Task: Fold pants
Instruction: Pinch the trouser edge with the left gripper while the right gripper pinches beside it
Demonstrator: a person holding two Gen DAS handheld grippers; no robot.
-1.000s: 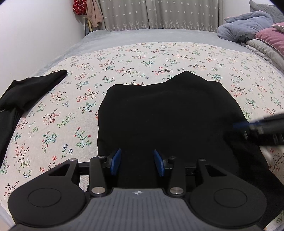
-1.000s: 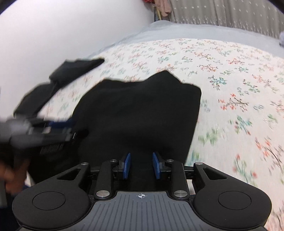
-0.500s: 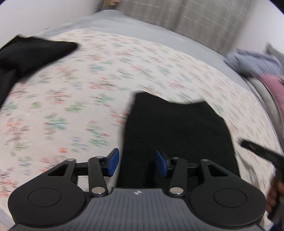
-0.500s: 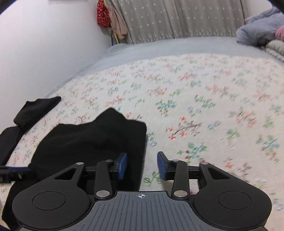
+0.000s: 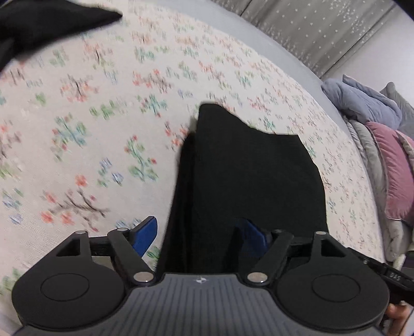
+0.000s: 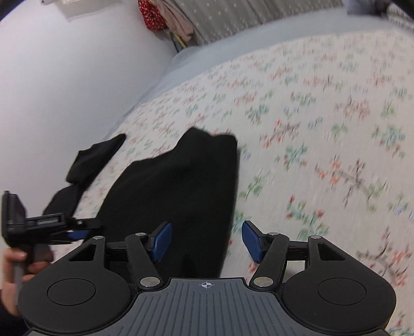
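Note:
The black pants (image 5: pixel 248 178) lie folded into a compact block on the floral bedspread (image 5: pixel 77 129); they also show in the right wrist view (image 6: pixel 178 186). My left gripper (image 5: pixel 199 236) is open, its blue pads straddling the near left edge of the pants. My right gripper (image 6: pixel 205 241) is open, straddling the near right edge of the pants. The left gripper also shows at the left of the right wrist view (image 6: pixel 75 232), held by a hand.
Another black garment (image 5: pixel 46 23) lies at the far left of the bed, also in the right wrist view (image 6: pixel 88 165). Folded quilts and a pink pillow (image 5: pixel 393 165) are stacked at the right. A white wall (image 6: pixel 64 77) borders the bed's left side.
Both grippers have opened wider and shifted outward, each now straddling a side edge of the folded pants. Both views have swung and are blurred by motion.

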